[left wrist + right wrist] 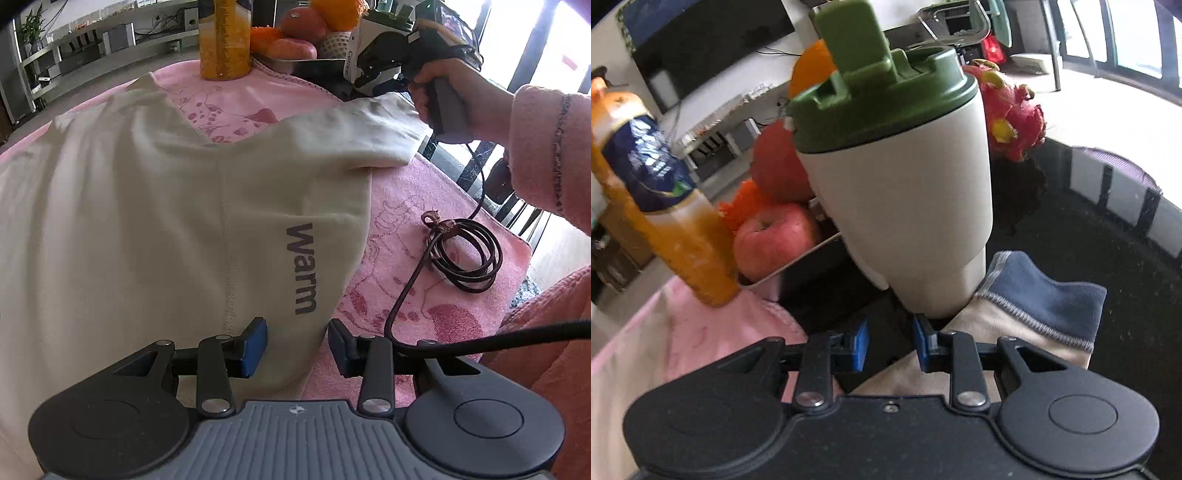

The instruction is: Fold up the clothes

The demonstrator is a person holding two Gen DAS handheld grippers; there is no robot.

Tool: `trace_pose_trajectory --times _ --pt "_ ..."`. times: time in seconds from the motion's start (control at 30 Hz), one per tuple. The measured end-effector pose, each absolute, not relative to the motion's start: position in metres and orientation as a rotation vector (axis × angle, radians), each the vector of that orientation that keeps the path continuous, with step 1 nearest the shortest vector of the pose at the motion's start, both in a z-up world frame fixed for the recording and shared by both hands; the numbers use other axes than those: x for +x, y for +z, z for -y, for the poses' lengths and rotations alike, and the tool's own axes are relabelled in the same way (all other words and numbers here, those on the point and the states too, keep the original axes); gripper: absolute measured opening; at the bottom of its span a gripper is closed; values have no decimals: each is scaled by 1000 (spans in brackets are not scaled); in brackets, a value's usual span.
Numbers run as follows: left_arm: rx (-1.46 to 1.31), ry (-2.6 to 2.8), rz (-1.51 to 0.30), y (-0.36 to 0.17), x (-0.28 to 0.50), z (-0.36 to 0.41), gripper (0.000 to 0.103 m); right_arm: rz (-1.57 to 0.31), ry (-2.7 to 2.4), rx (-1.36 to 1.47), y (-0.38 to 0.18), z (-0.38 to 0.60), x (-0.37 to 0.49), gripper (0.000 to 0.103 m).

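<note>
Cream garment (155, 206), printed "warm", lies spread over the pink towel (417, 229) and fills the left and centre of the left wrist view; its right edge runs from mid-frame down to between the tong pads.

Left gripper (297, 347): jaws part open, left blue pad over the cloth, right pad just off the garment's edge above the towel. No pinch seen; nothing held.

Sleeve (369, 129) extends to the upper right, its end near the person's hand (439, 92) holding the right tool.

Right gripper (890, 345): narrow gap between the pads, dark table showing through it; nothing gripped. The sleeve's blue cuff (1049, 299) lies just right of the right pad.

Clearance: white cup with green lid (905, 184) stands directly ahead of the right jaws, close. Juice bottle (665, 206) at left, fruit tray (790, 266) between them. Coiled black cable (465, 254) lies on the towel at right, apart from the garment's edge.
</note>
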State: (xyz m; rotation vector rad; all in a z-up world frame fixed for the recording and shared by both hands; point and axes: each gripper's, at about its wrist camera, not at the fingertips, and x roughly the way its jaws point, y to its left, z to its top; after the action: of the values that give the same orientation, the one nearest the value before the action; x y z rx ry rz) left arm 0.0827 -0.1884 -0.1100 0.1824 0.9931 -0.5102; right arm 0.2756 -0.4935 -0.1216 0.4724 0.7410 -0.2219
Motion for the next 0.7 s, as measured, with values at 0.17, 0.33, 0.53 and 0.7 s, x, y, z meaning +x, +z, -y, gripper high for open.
trace_pose_trajectory --times 0.17,0.33,0.53,0.7 --pt "167 -513 -996 -109 85 187 39 -759 -240 515 -126 505 281 14" --pt "183 -522 -993 -110 83 187 40 -733 -284 551 -123 515 278 11" --pt "224 -522 -979 -113 79 192 41 -697 -259 628 -114 540 253 16" --pt "257 -515 -972 -114 75 195 42 -724 -247 613 -116 544 245 17"
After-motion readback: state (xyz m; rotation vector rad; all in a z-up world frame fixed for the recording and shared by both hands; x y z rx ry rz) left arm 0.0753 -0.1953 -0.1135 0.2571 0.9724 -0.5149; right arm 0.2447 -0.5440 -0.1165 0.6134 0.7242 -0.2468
